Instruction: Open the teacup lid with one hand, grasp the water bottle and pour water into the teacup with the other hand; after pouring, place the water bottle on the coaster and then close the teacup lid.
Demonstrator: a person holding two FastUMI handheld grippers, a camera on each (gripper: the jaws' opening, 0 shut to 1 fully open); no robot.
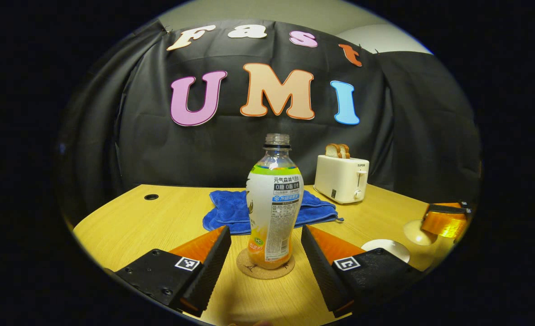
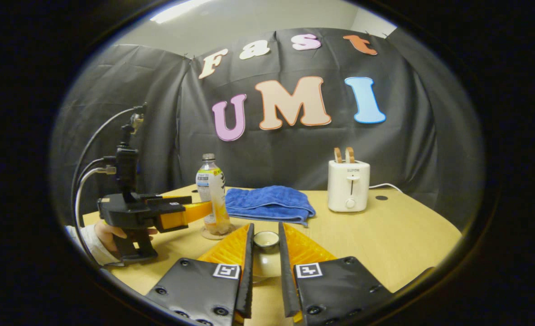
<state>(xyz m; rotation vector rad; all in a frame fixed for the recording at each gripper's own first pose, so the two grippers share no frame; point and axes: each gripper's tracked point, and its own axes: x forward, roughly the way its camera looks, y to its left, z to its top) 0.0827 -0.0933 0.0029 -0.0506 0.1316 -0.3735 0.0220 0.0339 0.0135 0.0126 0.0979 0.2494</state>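
An uncapped bottle [image 1: 274, 203] with a little orange liquid at the bottom stands upright on a round cork coaster [image 1: 249, 267]. My left gripper [image 1: 265, 228] is open, one finger on each side of the bottle with a gap on both sides. At the far right my right gripper [image 1: 446, 219] holds the cream teacup lid [image 1: 417, 233], off to the side of the white teacup [image 1: 385, 248], which is partly hidden by my left gripper's right finger. In the right gripper view my right gripper [image 2: 266, 226] is shut on the lid [image 2: 266, 246]. The left gripper [image 2: 199, 210] sits at the bottle [image 2: 210, 190], held by a hand [image 2: 108, 233].
A folded blue towel [image 1: 231, 210] lies behind the bottle on the wooden table [image 1: 158, 226]. A white toaster [image 1: 342, 179] with bread slices stands at the back right. A cable hole [image 1: 151, 197] is at the back left. Cables rise from the left gripper [image 2: 90, 172].
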